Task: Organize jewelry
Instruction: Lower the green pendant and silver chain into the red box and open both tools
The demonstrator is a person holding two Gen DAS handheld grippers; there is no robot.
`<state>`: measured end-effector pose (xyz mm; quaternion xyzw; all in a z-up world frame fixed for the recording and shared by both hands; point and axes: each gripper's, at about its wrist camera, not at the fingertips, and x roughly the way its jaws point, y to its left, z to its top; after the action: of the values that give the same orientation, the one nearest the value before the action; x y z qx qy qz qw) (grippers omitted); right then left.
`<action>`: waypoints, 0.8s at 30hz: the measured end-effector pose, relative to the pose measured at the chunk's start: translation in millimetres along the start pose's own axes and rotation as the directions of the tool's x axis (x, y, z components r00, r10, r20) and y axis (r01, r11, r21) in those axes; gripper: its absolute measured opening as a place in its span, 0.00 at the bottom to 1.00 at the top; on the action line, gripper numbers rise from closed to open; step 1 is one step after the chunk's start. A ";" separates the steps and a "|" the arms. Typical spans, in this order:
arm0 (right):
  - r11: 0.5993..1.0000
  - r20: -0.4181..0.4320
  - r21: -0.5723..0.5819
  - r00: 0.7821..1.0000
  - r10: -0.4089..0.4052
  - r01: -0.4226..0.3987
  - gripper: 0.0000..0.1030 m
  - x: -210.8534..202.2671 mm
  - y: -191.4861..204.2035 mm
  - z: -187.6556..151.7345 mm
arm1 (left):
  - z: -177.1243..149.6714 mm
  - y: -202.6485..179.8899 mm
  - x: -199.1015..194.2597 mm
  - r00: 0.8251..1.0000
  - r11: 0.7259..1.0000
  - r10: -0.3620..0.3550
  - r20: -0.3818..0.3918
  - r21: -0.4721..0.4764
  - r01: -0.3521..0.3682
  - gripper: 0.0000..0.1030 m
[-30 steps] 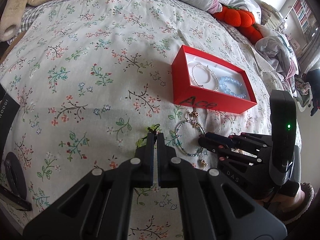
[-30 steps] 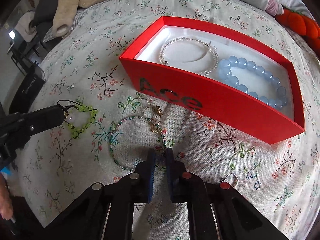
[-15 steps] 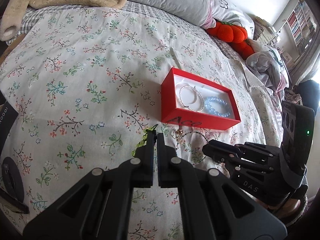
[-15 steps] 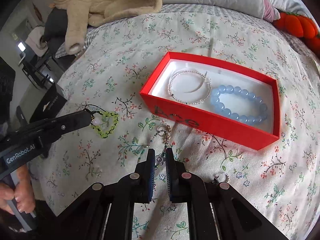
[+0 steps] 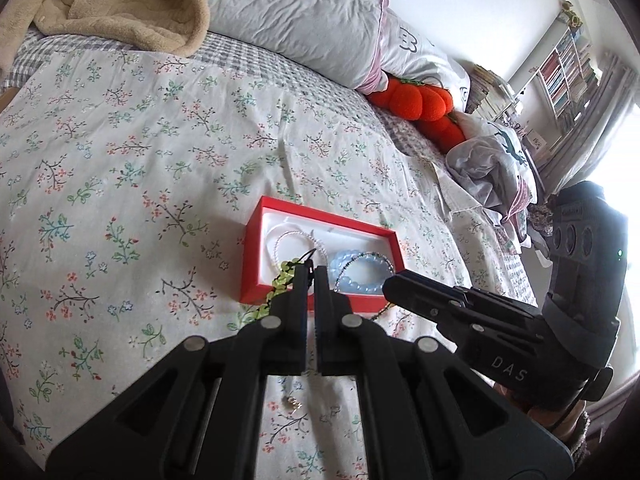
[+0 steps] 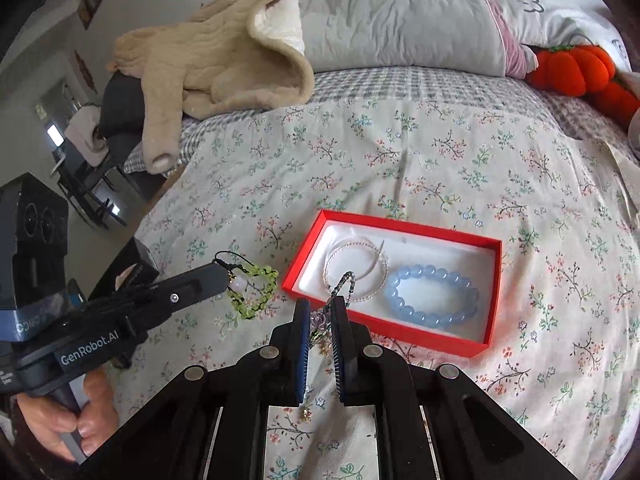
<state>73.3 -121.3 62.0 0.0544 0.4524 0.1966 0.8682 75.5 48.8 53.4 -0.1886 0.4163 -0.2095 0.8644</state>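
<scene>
Lifted: knobbly green-bead bracelet point(image 6: 252, 292), dangling.

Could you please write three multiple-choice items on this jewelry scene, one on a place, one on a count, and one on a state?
1. Where does the pale blue round-bead bracelet lie?
A. in the red rectangular cardboard box
B. on the floral bedsheet
C. on the grey pillow

2. How many bracelets lie inside the box?
A. one
B. two
C. four

3. What is the left gripper doing?
A. open, holding nothing
B. shut on the green beaded heart-shaped bracelet
C. lying on the bed

Answers:
1 A: its beads rest on the box's white lining.
2 B: only the blue one and the white small-bead bracelet lie there.
3 B: the green beads hang from its closed tips, while the right gripper pinches a thin dark beaded charm bracelet.
</scene>
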 end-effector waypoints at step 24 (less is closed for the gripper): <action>0.986 -0.052 0.133 0.994 -0.095 0.101 0.10 31.5 -89.1 5.8 | 9.5 3.6 87.7 0.994 0.998 0.053 -0.094 -0.028 -0.055 0.03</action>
<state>120.2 -190.1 17.0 0.0862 0.4866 0.1238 0.8605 133.4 7.7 1.0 -0.1804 0.4642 -0.1882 0.8465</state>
